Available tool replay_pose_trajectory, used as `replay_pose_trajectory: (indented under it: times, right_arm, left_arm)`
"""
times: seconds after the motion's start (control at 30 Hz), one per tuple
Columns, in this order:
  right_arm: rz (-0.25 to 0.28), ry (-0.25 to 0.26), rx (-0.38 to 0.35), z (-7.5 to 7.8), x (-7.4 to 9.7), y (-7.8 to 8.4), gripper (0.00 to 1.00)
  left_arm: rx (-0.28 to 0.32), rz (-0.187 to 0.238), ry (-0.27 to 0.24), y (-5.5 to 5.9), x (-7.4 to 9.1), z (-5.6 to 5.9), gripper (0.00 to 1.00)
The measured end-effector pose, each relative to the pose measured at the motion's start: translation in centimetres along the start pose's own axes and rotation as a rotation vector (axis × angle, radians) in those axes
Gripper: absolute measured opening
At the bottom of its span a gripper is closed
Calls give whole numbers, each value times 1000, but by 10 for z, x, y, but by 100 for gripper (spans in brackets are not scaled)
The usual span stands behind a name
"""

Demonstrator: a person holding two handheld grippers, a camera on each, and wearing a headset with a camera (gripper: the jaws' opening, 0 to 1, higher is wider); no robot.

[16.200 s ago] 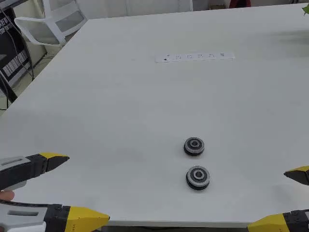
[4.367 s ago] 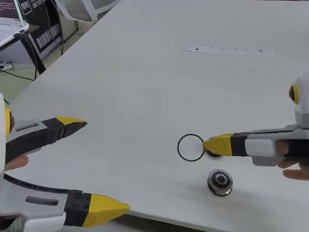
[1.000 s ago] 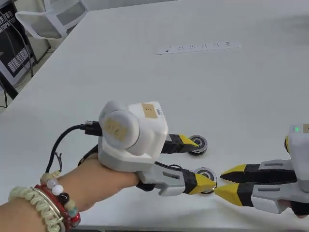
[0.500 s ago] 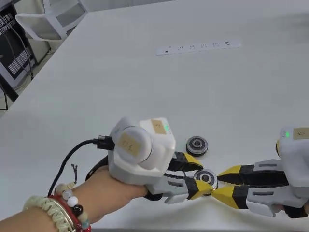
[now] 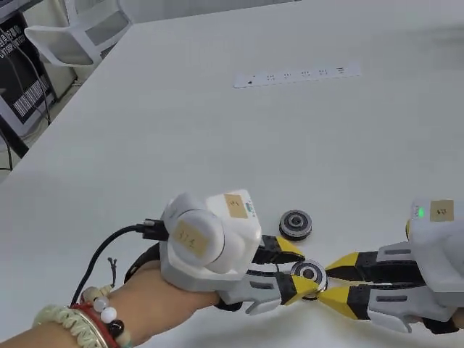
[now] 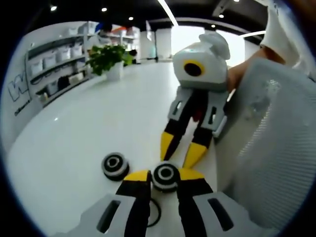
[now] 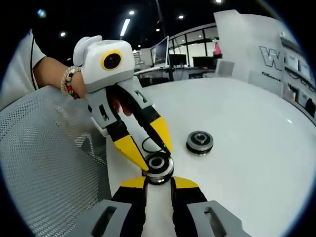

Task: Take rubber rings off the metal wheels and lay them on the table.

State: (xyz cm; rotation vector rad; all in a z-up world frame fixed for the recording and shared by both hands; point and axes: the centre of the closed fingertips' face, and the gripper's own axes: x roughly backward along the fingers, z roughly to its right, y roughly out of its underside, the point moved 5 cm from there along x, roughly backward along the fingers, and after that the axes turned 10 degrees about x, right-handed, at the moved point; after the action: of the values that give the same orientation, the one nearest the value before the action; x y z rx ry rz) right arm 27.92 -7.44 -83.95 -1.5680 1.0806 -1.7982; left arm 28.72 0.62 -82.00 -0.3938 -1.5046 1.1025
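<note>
the near metal wheel point(image 5: 309, 272) sits flat, axle up, by the counter's point(image 5: 217, 145) near edge. being round, it has no long axis. the left gripper point(image 6: 164, 174) is clamped across it. the right gripper point(image 7: 158, 180) meets it head-on from the opposite side; i cannot tell whether its jaws pinch the rubber.

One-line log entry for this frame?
left gripper clamps near wheel | right gripper tips at its rim, grip unclear | rubber ring on table
</note>
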Motion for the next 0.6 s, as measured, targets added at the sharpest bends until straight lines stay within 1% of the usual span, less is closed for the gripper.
replay_pose_trajectory:
  times: [0.03, 0.07, 0.13, 0.27, 0.3, 0.33, 0.37, 0.4, 0.47, 0.6]
  right_arm:
    - [-1, -1, -1, 0, 0, 0, 16]
    - [-1, -1, -1, 0, 0, 0, 16]
    - [-3, -1, 2, 0, 0, 0, 15]
    - [-8, 1, 15, -1, 1, 1, 14]
    - [-8, 2, 18, -1, 1, 1, 14]
    - [-10, 4, 21, -1, 1, 1, 13]
    - [-11, 5, 22, -1, 1, 1, 12]
    - [-12, 4, 27, -1, 2, 1, 12]
    - [-14, 4, 29, -1, 2, 1, 10]
    - [-17, 7, 42, 0, 3, 2, 6]
  left_arm:
    - [-7, -5, -11, 1, 0, -1, 20]
    - [-21, 0, -1, 0, -2, 0, 20]
    - [-13, 0, -6, 1, -1, 0, 20]
    - [-37, 2, -5, 0, -1, 1, 20]
    - [-49, 2, -1, 0, -2, 1, 18]
    - [-61, -11, 30, 2, -2, 6, 15]
    - [-58, -5, 12, 1, -2, 6, 15]
    - [-62, -2, 9, 0, -1, 6, 15]
    - [-44, 0, 11, 0, -1, 4, 15]
    - [-42, 2, 11, 0, -1, 5, 15]
